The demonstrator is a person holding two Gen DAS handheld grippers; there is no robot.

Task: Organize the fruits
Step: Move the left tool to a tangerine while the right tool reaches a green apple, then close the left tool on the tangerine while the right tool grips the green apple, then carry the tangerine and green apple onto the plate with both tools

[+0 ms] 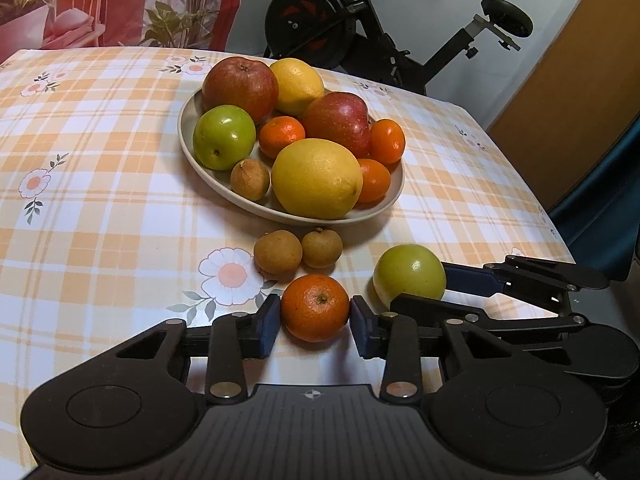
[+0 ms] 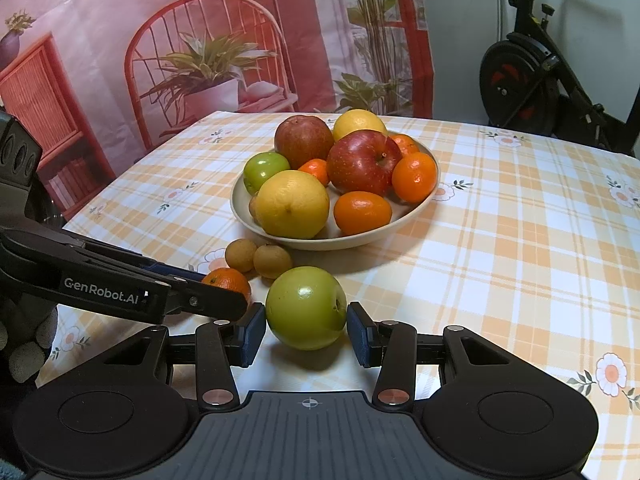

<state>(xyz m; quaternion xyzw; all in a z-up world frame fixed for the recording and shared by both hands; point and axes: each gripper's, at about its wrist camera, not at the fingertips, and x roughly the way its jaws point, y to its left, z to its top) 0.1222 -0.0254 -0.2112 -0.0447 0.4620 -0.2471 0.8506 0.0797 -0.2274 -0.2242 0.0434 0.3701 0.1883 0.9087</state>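
Note:
A beige plate (image 1: 192, 120) (image 2: 400, 228) holds apples, lemons, mandarins and a small brown fruit. On the cloth before it lie two brown fruits (image 1: 278, 251) (image 2: 272, 261), a mandarin (image 1: 315, 307) (image 2: 228, 280) and a green apple (image 1: 409, 273) (image 2: 306, 307). My left gripper (image 1: 315, 326) has its pads on both sides of the mandarin, touching or nearly so. My right gripper (image 2: 306, 334) has its pads on both sides of the green apple in the same way. Both fruits rest on the table.
The table wears an orange plaid cloth with flowers (image 1: 80, 200). An exercise bike (image 1: 360, 32) stands beyond the far edge. A printed backdrop (image 2: 200, 40) hangs behind. The two grippers sit close side by side.

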